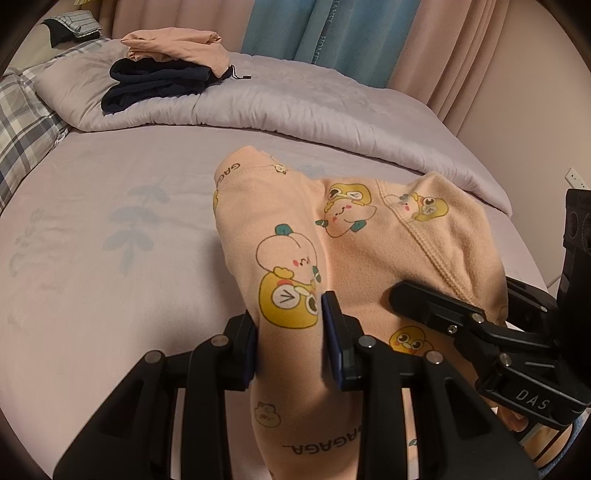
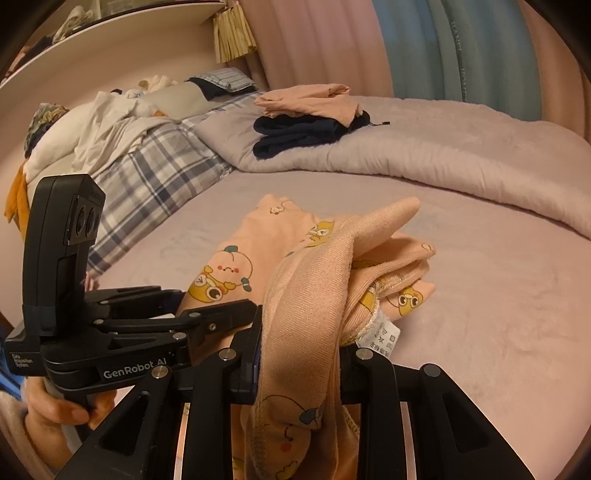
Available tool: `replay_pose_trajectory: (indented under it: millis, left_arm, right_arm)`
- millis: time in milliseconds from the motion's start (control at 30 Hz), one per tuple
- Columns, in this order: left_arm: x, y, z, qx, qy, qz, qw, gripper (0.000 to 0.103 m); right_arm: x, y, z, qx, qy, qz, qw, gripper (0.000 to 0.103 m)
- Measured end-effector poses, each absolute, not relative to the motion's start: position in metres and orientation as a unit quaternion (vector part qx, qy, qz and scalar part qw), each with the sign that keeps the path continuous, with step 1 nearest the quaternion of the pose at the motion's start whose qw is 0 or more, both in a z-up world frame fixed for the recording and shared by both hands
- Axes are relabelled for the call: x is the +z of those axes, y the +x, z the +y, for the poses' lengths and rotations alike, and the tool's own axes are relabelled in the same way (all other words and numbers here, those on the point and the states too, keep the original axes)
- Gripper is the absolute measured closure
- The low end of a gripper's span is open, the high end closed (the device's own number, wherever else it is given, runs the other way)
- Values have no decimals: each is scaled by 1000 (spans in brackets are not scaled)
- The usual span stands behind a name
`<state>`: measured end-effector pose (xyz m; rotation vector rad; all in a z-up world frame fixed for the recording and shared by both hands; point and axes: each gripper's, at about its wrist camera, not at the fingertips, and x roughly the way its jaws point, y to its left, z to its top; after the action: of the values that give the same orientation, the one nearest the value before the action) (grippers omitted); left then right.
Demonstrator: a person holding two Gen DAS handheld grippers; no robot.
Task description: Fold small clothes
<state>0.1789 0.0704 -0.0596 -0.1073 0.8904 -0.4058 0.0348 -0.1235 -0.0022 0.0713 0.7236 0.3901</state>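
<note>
A small peach garment with yellow cartoon prints (image 1: 332,240) lies partly folded on the pale lilac bed sheet (image 1: 110,221). My left gripper (image 1: 291,332) is shut on a fold of it near the front. My right gripper (image 2: 299,354) is shut on another bunched edge of the same garment (image 2: 306,295), with its care label (image 2: 380,336) hanging out. The right gripper shows in the left wrist view (image 1: 443,314) at the right, pressed on the cloth. The left gripper shows in the right wrist view (image 2: 192,314) at the left.
A folded stack, a peach piece (image 1: 173,46) on a dark navy one (image 1: 155,85), rests on the rolled lilac duvet (image 1: 295,110) at the back. A plaid pillow (image 1: 22,125) lies at the left. Curtains (image 1: 332,33) hang behind the bed.
</note>
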Motion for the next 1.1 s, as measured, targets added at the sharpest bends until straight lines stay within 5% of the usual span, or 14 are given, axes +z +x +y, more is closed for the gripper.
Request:
replay_pose_trajectory:
  millis: [1100]
  left_arm:
    - [-84, 208, 67, -189, -39, 446, 874, 72]
  right_arm:
    - [-23, 57, -121, 182, 40, 369, 910, 74]
